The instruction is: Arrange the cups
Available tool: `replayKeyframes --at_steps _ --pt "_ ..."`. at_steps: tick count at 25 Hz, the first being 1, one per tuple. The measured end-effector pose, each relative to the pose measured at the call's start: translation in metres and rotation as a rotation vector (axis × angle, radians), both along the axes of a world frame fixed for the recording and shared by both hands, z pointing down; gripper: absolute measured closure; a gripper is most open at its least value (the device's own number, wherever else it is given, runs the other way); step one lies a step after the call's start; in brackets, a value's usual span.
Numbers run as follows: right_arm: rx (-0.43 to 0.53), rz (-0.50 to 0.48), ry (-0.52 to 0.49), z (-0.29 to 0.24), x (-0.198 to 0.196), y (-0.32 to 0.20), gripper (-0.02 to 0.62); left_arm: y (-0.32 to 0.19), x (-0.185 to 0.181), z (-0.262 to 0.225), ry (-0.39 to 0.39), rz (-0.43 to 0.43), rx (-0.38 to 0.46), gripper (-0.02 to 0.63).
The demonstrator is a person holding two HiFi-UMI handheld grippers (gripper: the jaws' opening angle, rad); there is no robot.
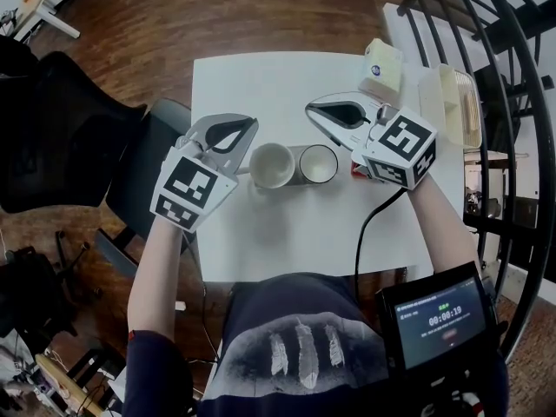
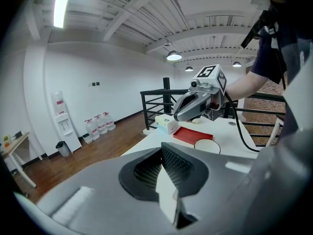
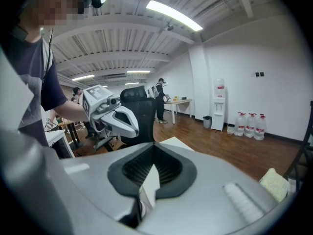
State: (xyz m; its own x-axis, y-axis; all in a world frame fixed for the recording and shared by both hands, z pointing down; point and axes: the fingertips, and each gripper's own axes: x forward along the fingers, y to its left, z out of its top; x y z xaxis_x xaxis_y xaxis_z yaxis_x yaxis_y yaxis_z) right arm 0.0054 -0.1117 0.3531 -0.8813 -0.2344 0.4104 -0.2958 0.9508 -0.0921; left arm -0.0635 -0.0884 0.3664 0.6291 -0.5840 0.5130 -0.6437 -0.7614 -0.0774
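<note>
Two cups stand side by side and touching on the white table (image 1: 261,233): a white cup (image 1: 271,165) and a grey cup with a pale inside (image 1: 318,164). My left gripper (image 1: 252,122) hovers just left of the white cup, shut and holding nothing. Beyond the grey cup, to its right, my right gripper (image 1: 310,108) is shut and empty too. In the left gripper view the jaws (image 2: 168,182) are pressed together, with a cup rim (image 2: 207,146) and the right gripper (image 2: 195,103) past them. The right gripper view shows its shut jaws (image 3: 145,187) and the left gripper (image 3: 116,117).
A pale box (image 1: 382,69) and a cream rack (image 1: 459,102) sit at the table's far right. A red tray (image 2: 193,134) lies by the cups, mostly hidden under my right gripper in the head view. A black office chair (image 1: 61,129) stands left; a black railing (image 1: 512,76) runs right.
</note>
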Motion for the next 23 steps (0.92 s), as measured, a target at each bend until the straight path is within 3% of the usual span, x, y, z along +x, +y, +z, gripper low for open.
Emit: replayKeyframes --at_steps 23 --pt "0.013 0.011 -0.018 -0.011 -0.006 0.008 0.591 0.014 -0.005 -0.008 -0.003 0.002 0.011 0.591"
